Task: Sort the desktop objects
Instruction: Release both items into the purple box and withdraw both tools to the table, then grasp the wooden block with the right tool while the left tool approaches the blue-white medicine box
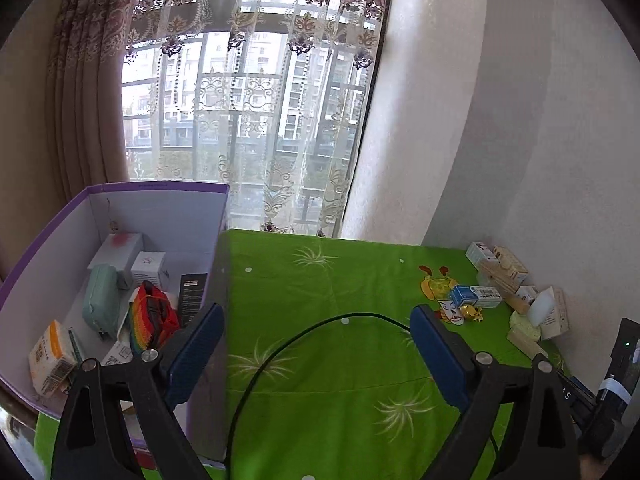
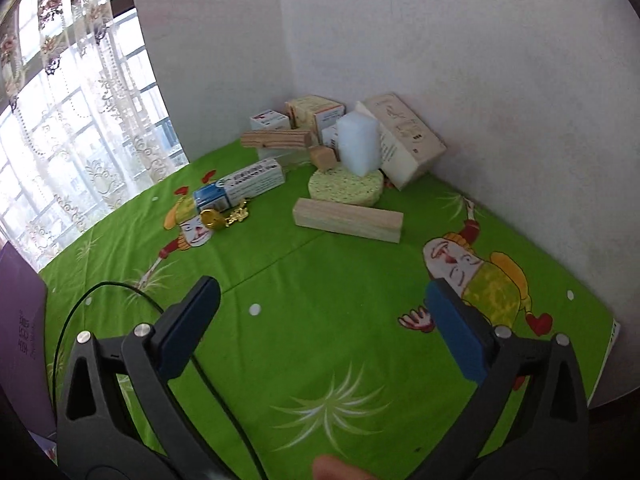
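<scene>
Wooden blocks, three pale and grain-striped, lie around the round yellow sponge on the green worktop (one long block just before it). Both left tongs and right tongs gape empty.

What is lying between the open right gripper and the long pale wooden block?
Only bare green printed cloth lies between the right gripper and the long pale wooden block, in the right wrist view.

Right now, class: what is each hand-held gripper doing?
Left hand-held gripper: open, holding nothing.
Right hand-held gripper: open, holding nothing.
</scene>
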`<state>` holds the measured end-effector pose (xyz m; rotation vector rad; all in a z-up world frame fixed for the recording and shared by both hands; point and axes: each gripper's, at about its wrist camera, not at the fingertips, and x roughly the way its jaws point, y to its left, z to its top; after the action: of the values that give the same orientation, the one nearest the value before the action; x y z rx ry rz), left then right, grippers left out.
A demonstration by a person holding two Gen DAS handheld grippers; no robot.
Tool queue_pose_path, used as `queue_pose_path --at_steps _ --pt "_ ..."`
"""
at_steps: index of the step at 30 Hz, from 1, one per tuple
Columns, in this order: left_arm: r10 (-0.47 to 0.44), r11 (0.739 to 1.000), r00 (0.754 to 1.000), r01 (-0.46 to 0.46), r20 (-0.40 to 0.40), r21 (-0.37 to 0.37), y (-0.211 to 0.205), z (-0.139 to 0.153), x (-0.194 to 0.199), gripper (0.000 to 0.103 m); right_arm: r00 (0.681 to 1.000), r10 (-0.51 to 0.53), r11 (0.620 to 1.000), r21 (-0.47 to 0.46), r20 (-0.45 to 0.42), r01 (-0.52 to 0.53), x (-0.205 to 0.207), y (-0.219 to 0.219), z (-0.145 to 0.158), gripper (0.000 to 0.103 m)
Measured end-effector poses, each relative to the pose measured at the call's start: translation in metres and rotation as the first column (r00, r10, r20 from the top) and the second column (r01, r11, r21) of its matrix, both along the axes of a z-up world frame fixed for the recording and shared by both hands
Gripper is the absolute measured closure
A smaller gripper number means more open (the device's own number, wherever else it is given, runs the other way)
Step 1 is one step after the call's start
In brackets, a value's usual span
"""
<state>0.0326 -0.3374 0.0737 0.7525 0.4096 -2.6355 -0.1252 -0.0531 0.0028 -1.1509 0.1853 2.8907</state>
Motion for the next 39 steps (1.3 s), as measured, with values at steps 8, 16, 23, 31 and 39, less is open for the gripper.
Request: queue_pose_path --at_steps 8,16,23,31,39 --pt "-0.107 0.994 0.992 0.106 0.065 0.024 0.029 -0.017 -0.039 0.0 0.993 -0.118 0.987 0.113 0.029 0.114 -0.013 -0.011 -0.018 0.0" --pt "-0.131 0.991 0.983 0.126 0.126 0.042 0.038 -0.029 -0.064 0.0 0.973 -0.22 0.974 0.074 0.071 0.214 -0.053 -0.014 -0.023 0.0" --pt "-0.168 0.986 0.979 0.166 0.118 0.03 0.053 -0.025 -0.075 0.0 0.956 -0.272 0.961 0.085 0.108 0.264 -0.079 -0.01 -0.032 0.0" --pt "-0.164 0.986 0.977 0.16 0.133 0.043 0.05 -0.032 -0.083 0.0 0.947 -0.298 0.953 0.095 0.116 0.288 -0.094 -0.004 -0.034 0.0" --pt "-0.176 0.984 0.976 0.171 0.126 0.047 0.049 -0.033 -0.097 0.0 0.949 -0.285 0.956 0.107 0.136 0.271 -0.1 -0.006 -0.041 0.0"
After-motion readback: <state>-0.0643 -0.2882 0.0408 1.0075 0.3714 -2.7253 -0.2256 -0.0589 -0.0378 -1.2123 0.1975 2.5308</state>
